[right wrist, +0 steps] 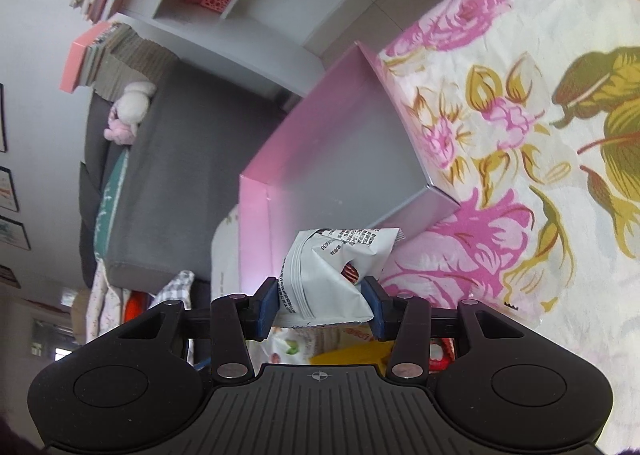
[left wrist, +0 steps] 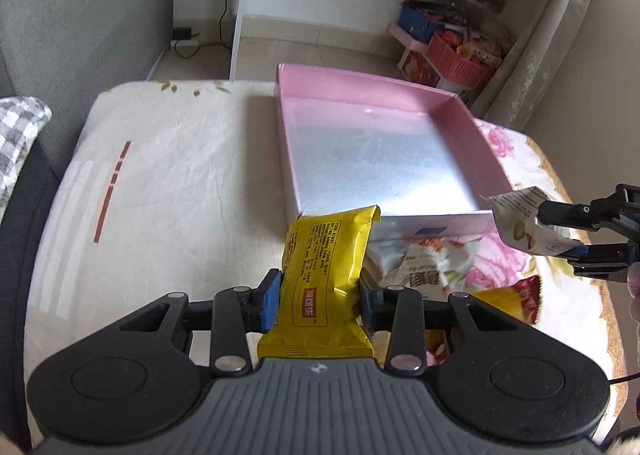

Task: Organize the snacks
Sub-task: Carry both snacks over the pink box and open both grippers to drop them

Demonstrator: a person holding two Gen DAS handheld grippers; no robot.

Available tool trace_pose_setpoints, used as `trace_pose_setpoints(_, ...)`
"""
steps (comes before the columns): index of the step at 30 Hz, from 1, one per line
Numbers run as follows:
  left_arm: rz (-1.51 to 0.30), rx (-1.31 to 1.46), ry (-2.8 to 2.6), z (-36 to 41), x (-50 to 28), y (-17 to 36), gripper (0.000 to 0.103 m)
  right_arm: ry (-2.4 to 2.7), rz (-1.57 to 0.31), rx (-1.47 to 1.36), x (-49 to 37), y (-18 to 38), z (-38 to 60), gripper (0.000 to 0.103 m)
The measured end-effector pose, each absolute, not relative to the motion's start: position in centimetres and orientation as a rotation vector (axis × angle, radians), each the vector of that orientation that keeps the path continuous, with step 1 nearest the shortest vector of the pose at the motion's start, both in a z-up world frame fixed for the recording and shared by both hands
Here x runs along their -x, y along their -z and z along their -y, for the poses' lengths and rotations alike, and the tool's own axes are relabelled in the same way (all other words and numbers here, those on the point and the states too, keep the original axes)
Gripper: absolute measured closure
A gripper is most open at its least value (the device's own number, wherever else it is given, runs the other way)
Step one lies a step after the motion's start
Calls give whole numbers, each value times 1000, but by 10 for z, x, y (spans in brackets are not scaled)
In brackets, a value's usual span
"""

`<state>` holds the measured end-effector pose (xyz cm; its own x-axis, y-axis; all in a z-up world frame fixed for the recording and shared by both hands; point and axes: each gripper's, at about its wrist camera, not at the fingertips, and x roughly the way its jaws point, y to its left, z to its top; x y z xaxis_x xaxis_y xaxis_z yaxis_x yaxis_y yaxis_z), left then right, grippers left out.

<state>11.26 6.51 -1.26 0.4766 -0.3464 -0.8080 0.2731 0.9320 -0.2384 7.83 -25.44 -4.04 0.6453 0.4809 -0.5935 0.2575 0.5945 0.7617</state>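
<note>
Black left gripper [left wrist: 320,295] with blue pads [left wrist: 269,301], silver screws.

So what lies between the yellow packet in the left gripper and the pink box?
Nothing: in the left wrist view the yellow packet reaches the pink box near wall directly.

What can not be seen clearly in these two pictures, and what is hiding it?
- Loose snack packets, left wrist view: partly hidden behind the yellow packet and the left gripper; their number is unclear.
- White packet, right wrist view: crumpled, print too small to read; the right gripper covers its sides.
- Pink box, right wrist view: blurred inside, near corner hidden by the white packet.
</note>
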Motion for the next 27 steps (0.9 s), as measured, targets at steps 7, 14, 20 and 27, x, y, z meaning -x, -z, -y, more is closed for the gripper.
trace_pose_setpoints(7,-916,90,372,-54,-114,-1,68,-142,-820,-959,-84,32,262,59)
trace_pose_setpoints(14,-879,-1,313,-17,-138,18,67,-125,-764,-886,-105,39,262,59)
trace_pose_setpoints(20,-861,-51,277,4,-165,25,67,-122,-745,-783,-121,45,260,59)
trace_pose_setpoints(27,-864,-79,238,17,-181,43,67,-106,-757,-690,-132,54,255,59)
